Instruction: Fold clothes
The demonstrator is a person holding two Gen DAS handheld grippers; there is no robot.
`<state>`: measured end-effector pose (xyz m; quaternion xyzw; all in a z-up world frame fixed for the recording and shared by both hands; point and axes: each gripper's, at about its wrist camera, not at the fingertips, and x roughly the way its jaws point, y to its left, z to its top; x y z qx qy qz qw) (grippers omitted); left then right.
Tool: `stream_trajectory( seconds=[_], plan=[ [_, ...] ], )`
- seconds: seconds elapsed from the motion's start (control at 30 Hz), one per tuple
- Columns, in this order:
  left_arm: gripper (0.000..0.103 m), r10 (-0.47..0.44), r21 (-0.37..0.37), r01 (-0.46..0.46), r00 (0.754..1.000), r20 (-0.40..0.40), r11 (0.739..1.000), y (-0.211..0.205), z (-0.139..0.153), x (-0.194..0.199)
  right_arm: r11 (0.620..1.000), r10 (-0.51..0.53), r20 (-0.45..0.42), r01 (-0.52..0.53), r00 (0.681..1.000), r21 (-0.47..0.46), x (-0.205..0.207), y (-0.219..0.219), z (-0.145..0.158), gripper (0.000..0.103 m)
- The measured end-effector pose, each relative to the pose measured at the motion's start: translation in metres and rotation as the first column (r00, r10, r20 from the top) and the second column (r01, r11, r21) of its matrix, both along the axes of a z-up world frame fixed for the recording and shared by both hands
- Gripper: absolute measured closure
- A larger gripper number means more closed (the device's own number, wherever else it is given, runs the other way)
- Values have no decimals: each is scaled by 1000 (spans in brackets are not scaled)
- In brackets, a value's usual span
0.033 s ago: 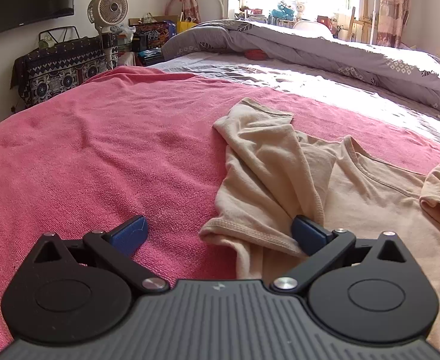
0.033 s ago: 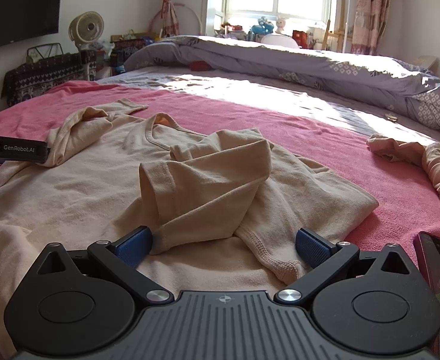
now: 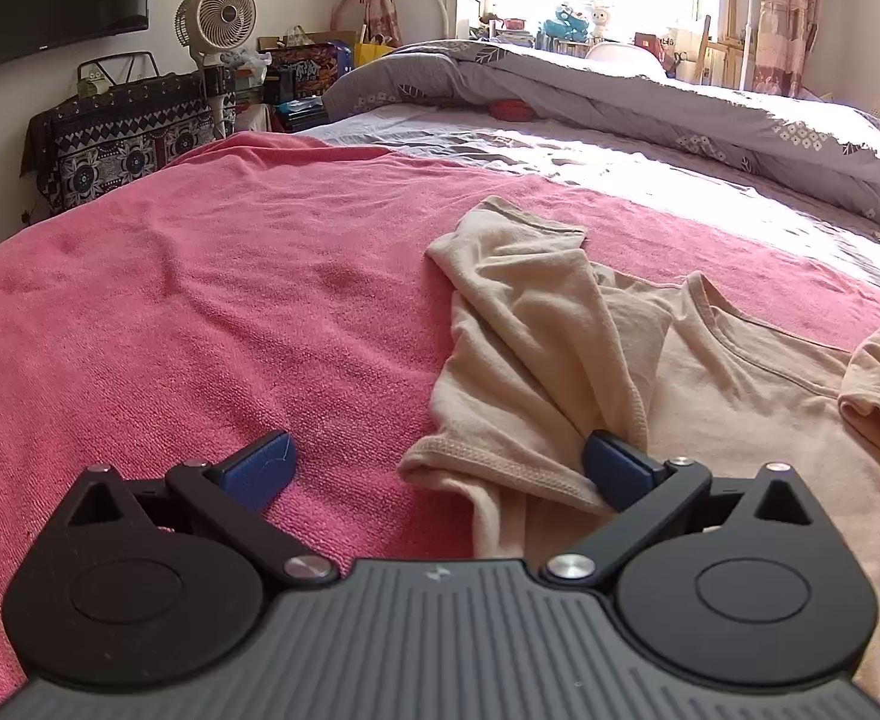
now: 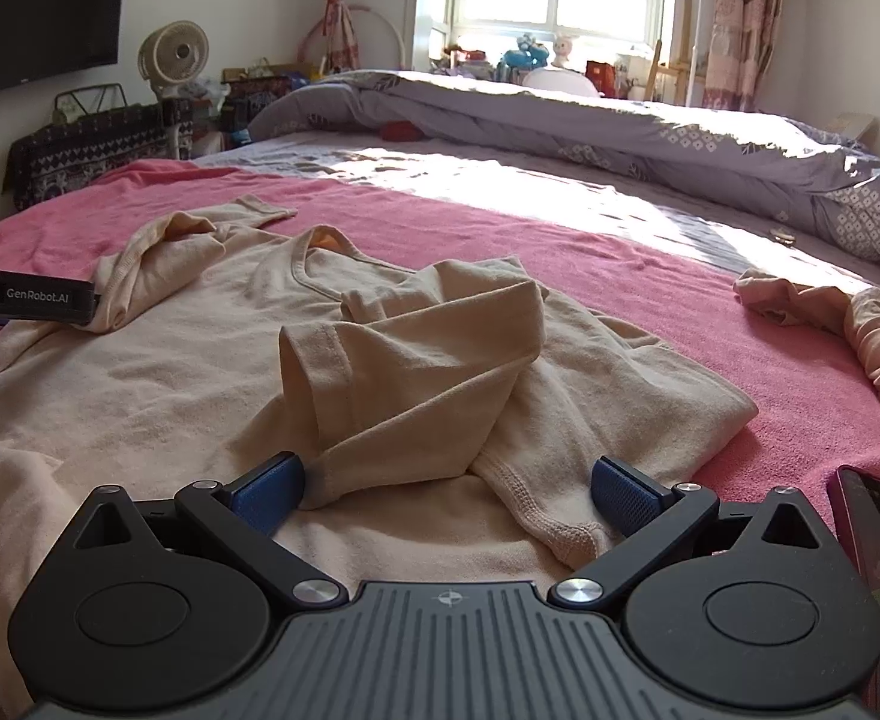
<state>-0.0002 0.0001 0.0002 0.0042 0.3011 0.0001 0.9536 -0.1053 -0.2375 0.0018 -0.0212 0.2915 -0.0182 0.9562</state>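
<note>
My left tongs [image 3: 437, 471] spread wide, empty, low over bed; one pad on pink blanket [image 3: 200, 300], other against folded-in side flap of beige T-shirt [image 3: 739, 384], placed as if to pinch hem. My right tongs [image 4: 445, 489] equally wide, empty, straddling opposite sleeve [image 4: 416, 360] doubled onto shirt body. Shirt front-up on blanket, both sides turned inward: partly folded. Second garment [image 4: 847, 330] crumpled at right. Legible writing: "GenRobot.AI" on strap [image 4: 38, 295] of left tool. Phone [image 4: 877, 552] text unreadable.

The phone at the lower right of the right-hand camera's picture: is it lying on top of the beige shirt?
No. The phone lies on the pink blanket, apart from the beige shirt.
</note>
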Motion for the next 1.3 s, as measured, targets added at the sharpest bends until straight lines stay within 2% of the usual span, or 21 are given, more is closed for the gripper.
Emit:
stream_trajectory(
  seconds=[0.13,0.17,0.27,0.53,0.67,0.73,0.8,0.83,0.87,0.9,0.93,0.97,1.0,1.1,1.2,1.3],
  plan=[
    [0,-1,3,1,1000,-11,1000,-2,2,-2,999,-4,-42,6,999,37,4,-2,2,0],
    [0,0,-22,0,1000,8,1000,4,5,-5,999,-5,-53,7,999,46,5,-3,2,0],
    [0,1,-40,-1,1000,-1,999,9,2,-2,998,-6,-96,12,995,70,13,-5,5,0],
    [0,0,-41,0,1000,-2,999,8,3,-2,997,-21,-156,32,987,69,30,0,8,0],
    [0,-1,-44,1,1000,0,999,9,3,-3,998,-60,-154,62,986,7,34,12,20,0],
    [0,-1,-45,1,1000,0,999,9,3,-2,997,-71,-101,67,992,-39,33,22,31,0],
    [0,-1,-45,1,1000,0,999,9,3,-2,996,-31,-52,26,998,-83,36,33,41,0],
    [0,-1,-47,1,1000,0,999,9,2,-1,995,-5,-56,0,998,-103,40,38,42,2],
    [0,-1,-46,1,1000,0,999,8,2,-1,993,14,-84,-24,996,-118,47,44,42,4],
    [0,-1,-46,1,1000,0,999,8,2,-1,992,23,-124,-38,992,-117,53,47,39,18],
    [0,-1,-47,1,1000,0,999,8,2,-1,993,15,-168,-34,986,-109,60,49,35,41],
    [0,-1,-48,1,1000,0,999,8,2,0,996,-6,-210,-13,978,-93,66,49,30,49],
    [0,-1,-48,1,1000,0,999,8,2,0,997,-25,-228,9,973,-72,69,49,28,52],
    [0,-2,-50,2,1000,0,999,8,2,0,995,-55,-210,37,976,-91,66,47,35,80],
    [0,-2,-51,2,1000,0,999,8,2,0,987,-123,-166,102,979,-128,62,32,48,88],
    [0,-2,-52,2,1000,1,999,9,2,0,965,-190,-111,165,975,-202,61,13,62,90]
  ],
)
